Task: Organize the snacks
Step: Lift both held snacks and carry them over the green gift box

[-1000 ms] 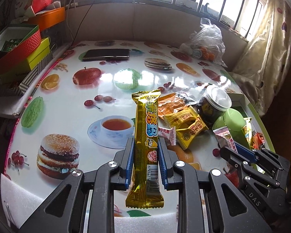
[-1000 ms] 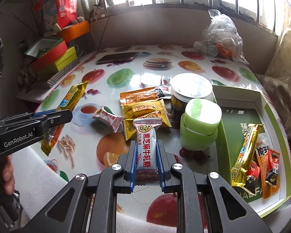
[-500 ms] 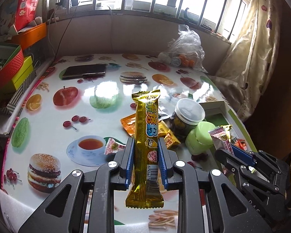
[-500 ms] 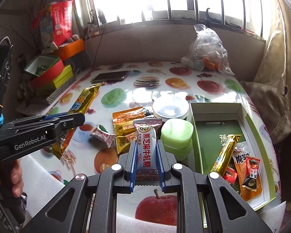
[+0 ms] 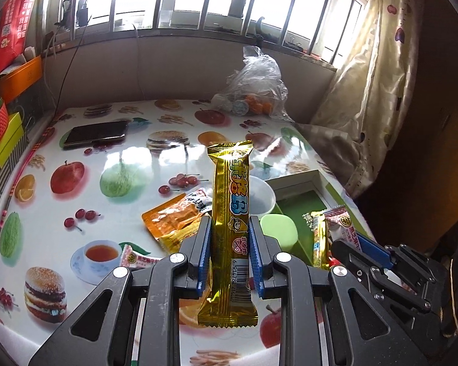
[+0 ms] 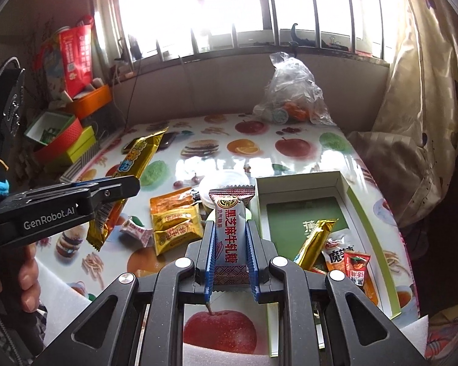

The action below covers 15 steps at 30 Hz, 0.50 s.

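My left gripper [image 5: 230,228] is shut on a long gold snack bar [image 5: 230,213] and holds it upright above the table; the bar also shows in the right wrist view [image 6: 128,180]. My right gripper [image 6: 230,228] is shut on a white and maroon nougat candy [image 6: 230,228], held above the table just left of the green box [image 6: 348,195]. The box holds a gold bar [image 6: 314,239] and orange sachets [image 6: 355,270]. Orange and yellow snack packs [image 6: 174,222] and a small white candy [image 6: 136,231] lie on the table to the left.
A white-lidded jar [image 6: 224,183] and a green lidded tub [image 5: 278,231] stand beside the box. A phone [image 5: 96,132] lies at the far left, a plastic bag [image 6: 293,94] at the back. Coloured boxes [image 6: 61,134] are stacked off the table's left edge.
Both grippers have risen and pulled back from the table with their snacks still held. The view now takes in more of the window and the green box.
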Tool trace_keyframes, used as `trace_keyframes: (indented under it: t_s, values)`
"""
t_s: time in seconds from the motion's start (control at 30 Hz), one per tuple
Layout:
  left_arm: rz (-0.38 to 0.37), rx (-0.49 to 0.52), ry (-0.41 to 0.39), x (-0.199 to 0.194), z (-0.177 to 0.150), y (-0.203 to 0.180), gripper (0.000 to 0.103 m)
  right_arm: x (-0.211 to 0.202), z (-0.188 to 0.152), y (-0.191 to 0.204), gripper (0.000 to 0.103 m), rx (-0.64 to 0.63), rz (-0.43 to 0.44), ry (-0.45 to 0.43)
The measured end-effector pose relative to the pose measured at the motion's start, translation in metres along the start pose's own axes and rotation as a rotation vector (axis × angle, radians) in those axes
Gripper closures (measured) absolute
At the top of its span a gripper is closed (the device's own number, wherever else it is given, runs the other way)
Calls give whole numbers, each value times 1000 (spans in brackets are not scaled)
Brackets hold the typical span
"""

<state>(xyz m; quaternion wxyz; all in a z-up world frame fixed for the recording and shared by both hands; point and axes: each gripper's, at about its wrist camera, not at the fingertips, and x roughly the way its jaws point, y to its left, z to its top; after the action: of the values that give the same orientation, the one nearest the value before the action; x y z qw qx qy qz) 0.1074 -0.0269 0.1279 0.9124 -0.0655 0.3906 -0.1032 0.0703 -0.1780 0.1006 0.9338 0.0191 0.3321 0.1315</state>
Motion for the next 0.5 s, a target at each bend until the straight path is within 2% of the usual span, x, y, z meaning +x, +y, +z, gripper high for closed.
trace_keyframes:
  t_s: [0.3, 0.5]
  values:
    - [-57, 42, 10, 14, 8, -38, 79, -9, -2, -39, 86, 66, -77, -16]
    - [-100, 59, 45, 31, 10, -61, 79, -6, -5, -67, 86, 97, -122, 0]
